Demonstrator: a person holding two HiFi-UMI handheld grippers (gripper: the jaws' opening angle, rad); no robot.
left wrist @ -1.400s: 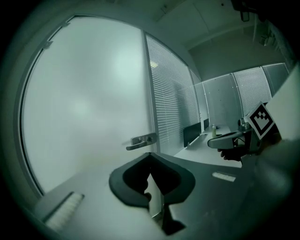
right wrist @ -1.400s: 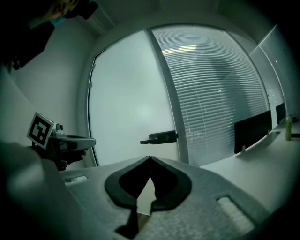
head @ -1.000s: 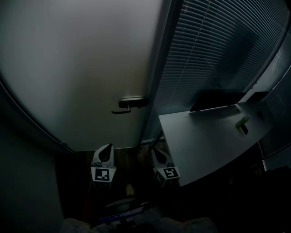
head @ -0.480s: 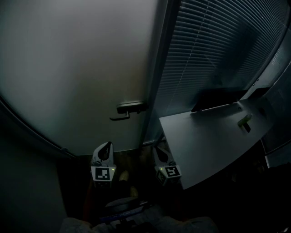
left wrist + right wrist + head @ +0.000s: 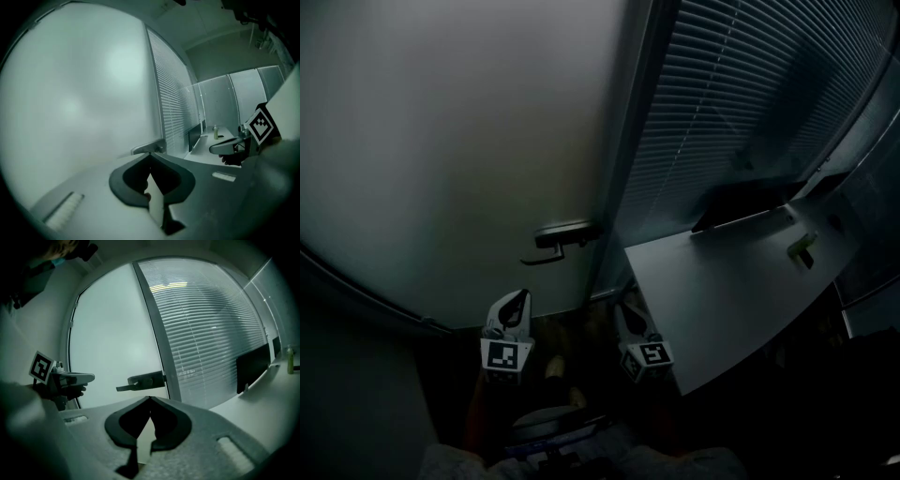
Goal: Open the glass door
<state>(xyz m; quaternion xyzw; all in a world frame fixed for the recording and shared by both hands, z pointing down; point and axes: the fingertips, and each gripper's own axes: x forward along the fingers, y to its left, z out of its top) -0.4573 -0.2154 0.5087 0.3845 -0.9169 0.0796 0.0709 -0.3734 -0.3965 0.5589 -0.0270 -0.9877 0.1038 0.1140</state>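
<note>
Head view: one small greenish bottle (image 5: 802, 247), its contents too dim to tell, stands on the pale grey desk (image 5: 722, 300) near one dark flat monitor (image 5: 741, 202). Slatted window blinds (image 5: 750, 103) rise behind. To their left is the frosted glass door (image 5: 459, 141) with its dark lever handle (image 5: 561, 238). Two grippers, the left gripper (image 5: 519, 298) and the right gripper (image 5: 624, 307), sit below the handle, clear of it.

Left gripper view: jaws closed, nothing between them, handle ahead.

Right gripper view: jaws likewise together and empty, handle ahead.

V. dim pics, fisheye edges, poss. backlit
</note>
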